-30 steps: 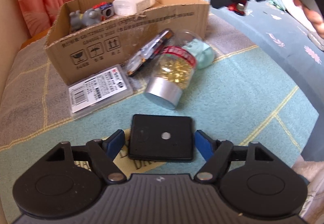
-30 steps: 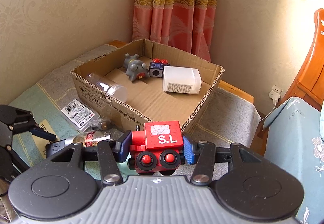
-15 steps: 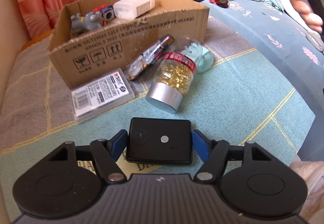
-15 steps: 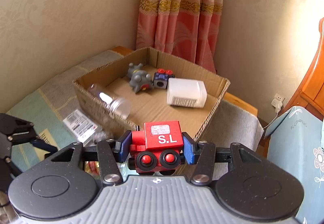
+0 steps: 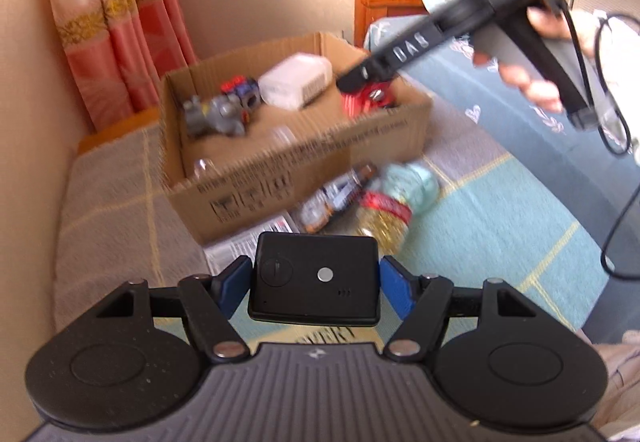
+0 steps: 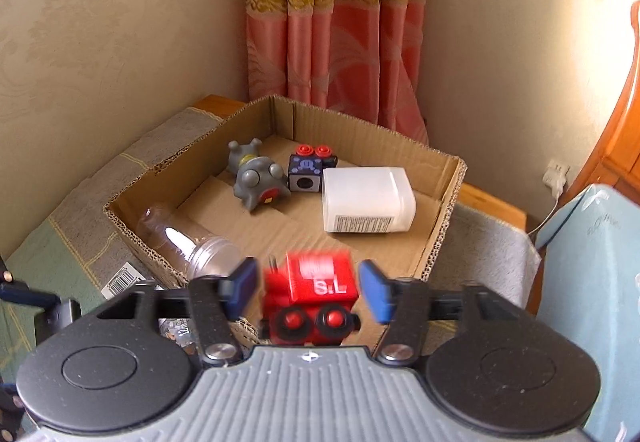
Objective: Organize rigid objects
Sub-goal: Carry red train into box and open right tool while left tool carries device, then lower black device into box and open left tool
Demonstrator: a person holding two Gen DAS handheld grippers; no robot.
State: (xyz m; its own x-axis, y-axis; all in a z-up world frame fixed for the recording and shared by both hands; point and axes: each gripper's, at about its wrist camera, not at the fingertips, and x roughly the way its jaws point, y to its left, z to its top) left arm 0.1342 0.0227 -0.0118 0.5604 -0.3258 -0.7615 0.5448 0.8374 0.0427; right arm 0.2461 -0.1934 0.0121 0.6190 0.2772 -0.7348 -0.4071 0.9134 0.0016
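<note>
My left gripper is shut on a flat black rectangular device and holds it above the bedspread, in front of the cardboard box. My right gripper is open over the box's near right corner; the red toy train marked "S.L" sits blurred between the spread fingers with gaps on both sides. In the left wrist view the right gripper hovers over the box with the red train just under it.
The box holds a grey toy figure, a dark cube toy, a white plastic container and a clear bottle. A jar of gold beads, a dark wrapped packet and a labelled flat case lie on the bedspread.
My right gripper moved over the box and opened, letting go of the red train. My left gripper lifted the black device off the bedspread toward the box.
</note>
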